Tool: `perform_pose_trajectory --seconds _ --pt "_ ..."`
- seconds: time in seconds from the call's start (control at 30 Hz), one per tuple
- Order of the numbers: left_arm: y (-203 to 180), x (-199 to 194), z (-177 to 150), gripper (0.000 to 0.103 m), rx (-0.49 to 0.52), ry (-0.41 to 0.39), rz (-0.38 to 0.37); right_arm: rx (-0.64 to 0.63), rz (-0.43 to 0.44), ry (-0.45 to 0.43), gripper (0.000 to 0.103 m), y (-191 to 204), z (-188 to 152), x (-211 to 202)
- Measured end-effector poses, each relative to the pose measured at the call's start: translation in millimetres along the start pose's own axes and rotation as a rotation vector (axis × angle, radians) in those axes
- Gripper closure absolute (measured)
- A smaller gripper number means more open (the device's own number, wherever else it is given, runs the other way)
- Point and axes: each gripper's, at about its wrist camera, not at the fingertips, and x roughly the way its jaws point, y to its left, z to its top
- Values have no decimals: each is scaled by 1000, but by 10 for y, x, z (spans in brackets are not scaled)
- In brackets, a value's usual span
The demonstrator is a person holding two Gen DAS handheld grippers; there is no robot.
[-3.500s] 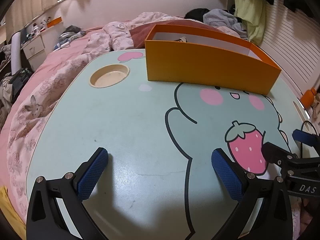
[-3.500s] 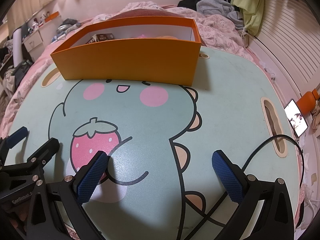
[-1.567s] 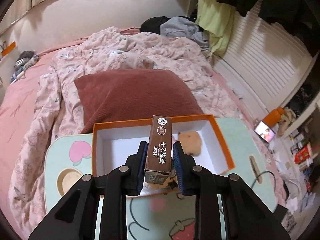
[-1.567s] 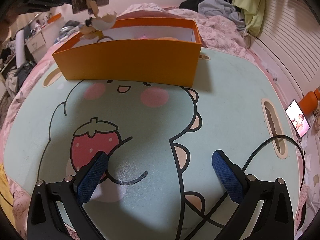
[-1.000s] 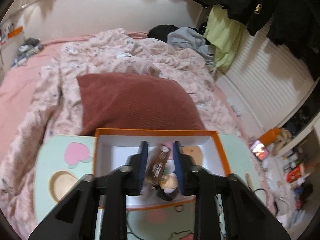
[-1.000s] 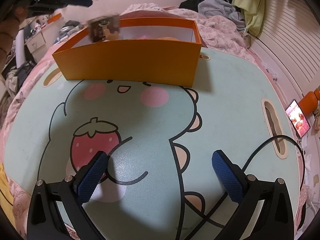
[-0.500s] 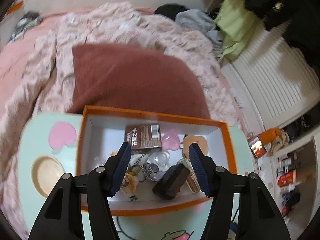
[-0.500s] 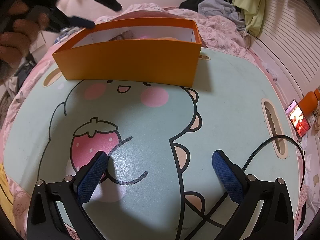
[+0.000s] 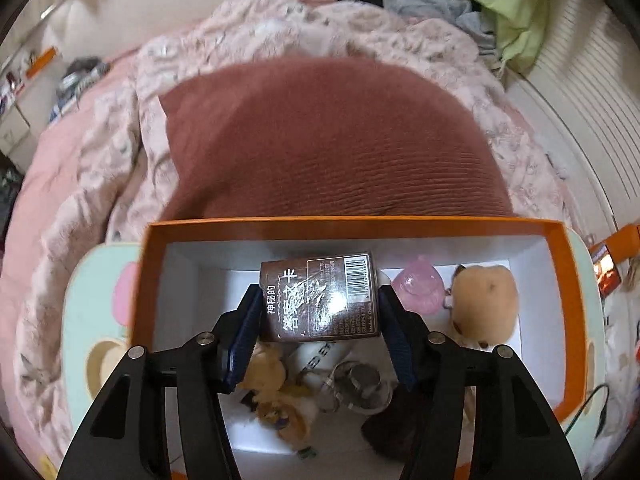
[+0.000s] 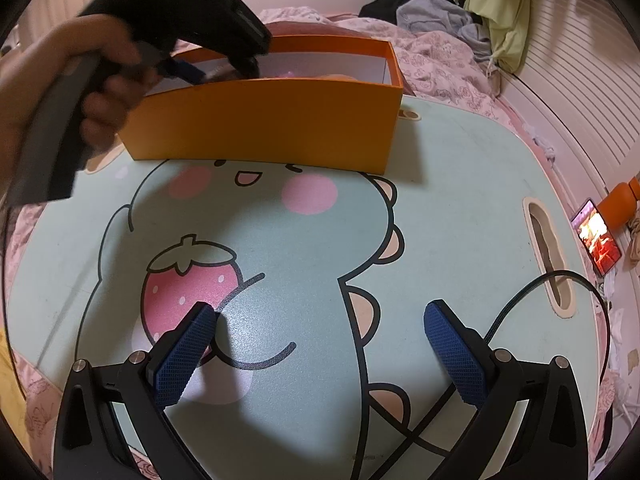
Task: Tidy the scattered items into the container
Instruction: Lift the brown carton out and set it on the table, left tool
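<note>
Between the left gripper's (image 9: 318, 312) closing jaws, a brown card box (image 9: 320, 300) is lying in the orange box (image 9: 154, 280), pads apparently not pressing it. Farther out, the right gripper (image 10: 320, 354) is hovering wide and empty over the table (image 10: 460, 200).

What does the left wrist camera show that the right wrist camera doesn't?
Only the left wrist view shows the inside of the orange box: a brown card box lying flat, a pink trinket, a tan plush and keychains. It also shows the red pillow behind the box.

Only the right wrist view shows the tabletop with its strawberry, the right gripper open over it, a cable, and the hand holding the left gripper.

Both show the box, the bedding and the phone.
</note>
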Motion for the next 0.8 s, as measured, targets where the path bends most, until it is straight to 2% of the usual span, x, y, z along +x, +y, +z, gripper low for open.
perform_pose_trajectory --seconds 0.07,0.1,0.2,0.3,0.43,0.57,0.6,0.7,0.8 --pt "18 -246 -16 45 -3 -73 -21 0 0 0 0 -1 1 -1" --pt "48 -454 -50 45 -13 -135 -38 0 0 0 0 -3 0 -3" --pt "59 -987 -156 45 2 -259 -122 1 0 0 0 -5 1 -5" --pt "52 -1423 -424 45 38 -331 -193 0 0 0 0 -5 2 -4" --pt "138 -1526 -896 45 33 -320 -236 0 -1 0 0 -4 5 0" --pt "229 -1203 -1355 45 0 -276 -178 0 -1 0 0 -7 5 1" --pt "259 -1125 -1426 45 -20 -267 -184 -1 -1 0 0 -8 5 1" --pt "335 -890 -1566 45 -80 -225 -144 -1 -2 1 0 -7 5 3" --pt "358 -839 -1672 43 -114 -231 -119 -1 -2 1 0 -3 7 6"
